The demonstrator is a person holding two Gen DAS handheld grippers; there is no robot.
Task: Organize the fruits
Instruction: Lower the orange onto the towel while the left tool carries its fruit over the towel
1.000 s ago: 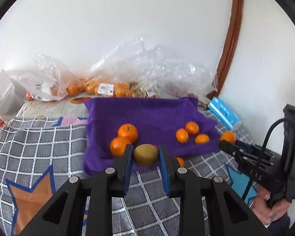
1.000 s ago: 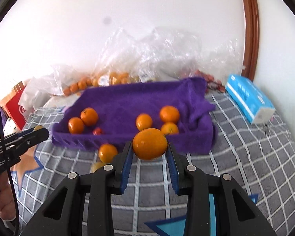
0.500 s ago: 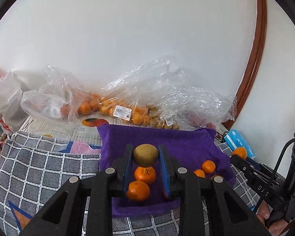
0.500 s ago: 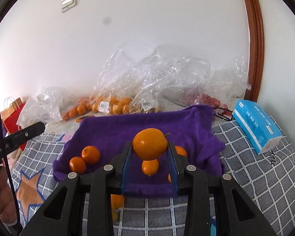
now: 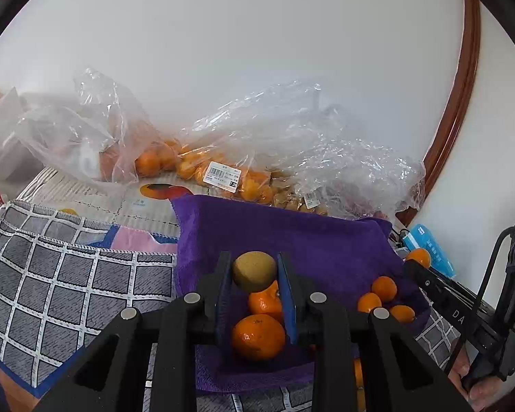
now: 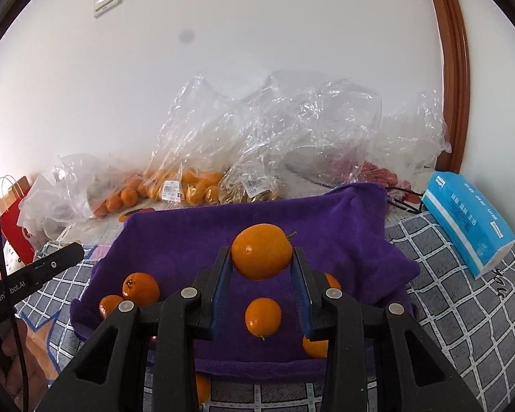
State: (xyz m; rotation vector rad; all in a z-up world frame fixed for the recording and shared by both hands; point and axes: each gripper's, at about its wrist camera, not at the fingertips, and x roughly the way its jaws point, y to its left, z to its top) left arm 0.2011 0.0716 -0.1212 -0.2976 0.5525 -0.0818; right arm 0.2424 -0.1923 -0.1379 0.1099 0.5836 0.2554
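Two grippers, each loaded. Left gripper (image 5: 254,276): blue-padded fingers clamped on round olive-brown kiwi-like fruit (image 5: 254,271), held above purple towel-lined tray (image 5: 326,243), directly over two large tangerines (image 5: 258,336) at tray's near left. Right gripper (image 6: 261,259): fingers clamped on large smooth orange fruit with short stem (image 6: 261,251), held above tray centre, over small orange fruit (image 6: 263,316) resting on towel. Beyond tray: clear plastic bags of oranges (image 6: 189,182) against white wall; blue tissue pack (image 6: 467,221) on checked cloth at right.

Step in hand, as judged: carry of both fruits over tray, before release. Next move calls for: lowering toward bare towel beside like fruits, then parting fingers gently to avoid rolling or striking fruit below.
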